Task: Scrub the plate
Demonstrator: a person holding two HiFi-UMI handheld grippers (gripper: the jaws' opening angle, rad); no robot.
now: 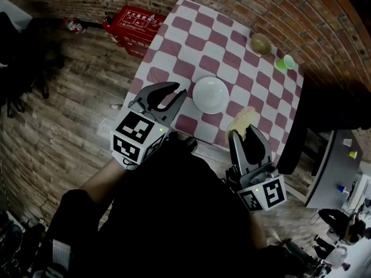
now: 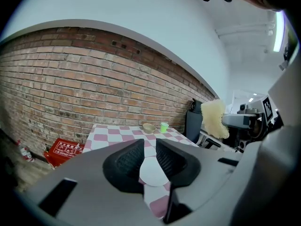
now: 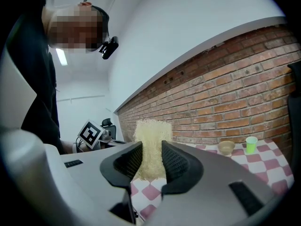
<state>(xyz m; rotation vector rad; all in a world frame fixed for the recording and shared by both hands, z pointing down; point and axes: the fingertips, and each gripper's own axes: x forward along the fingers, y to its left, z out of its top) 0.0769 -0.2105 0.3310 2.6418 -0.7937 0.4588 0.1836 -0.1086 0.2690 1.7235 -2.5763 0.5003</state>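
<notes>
Two grippers sit nearest the camera. How are they held?

Both are low in front of the person's dark clothing, marker cubes toward the body. The left gripper (image 1: 177, 93) leans in toward the worktop (image 1: 191, 45) with its fingers (image 2: 126, 161) apart and nothing between them. The right gripper (image 1: 244, 133) points ahead, its fingers (image 3: 176, 161) clamped on a scrubber (image 3: 150, 142).

What is the scrubber like?

It is pale yellow, fibrous and shaggy. It stands up above the ribbed black pads and hangs over the worktop's near edge. Whether it touches the cloth, I cannot tell.

Where is the plate?

The plate (image 1: 210, 94) lies on the worktop close to that near edge. It is round, white, glossy and shallow. It is just beyond the left gripper's tips and to the left of the scrubber, apart from both. In the left gripper view it shows through the gap between the open fingers.

What is farther out?

A pink-and-white checked cloth covers the worktop. Near its far right corner a tan bowl (image 1: 261, 43) stands with a small green cup (image 1: 288, 61) beside it, both well apart from the plate. A dark chair (image 2: 194, 122) stands at the right side. Behind is a brick wall (image 2: 70, 79), and a red box (image 1: 134, 23) sits on the plank floor (image 1: 69, 114) at its foot.
</notes>
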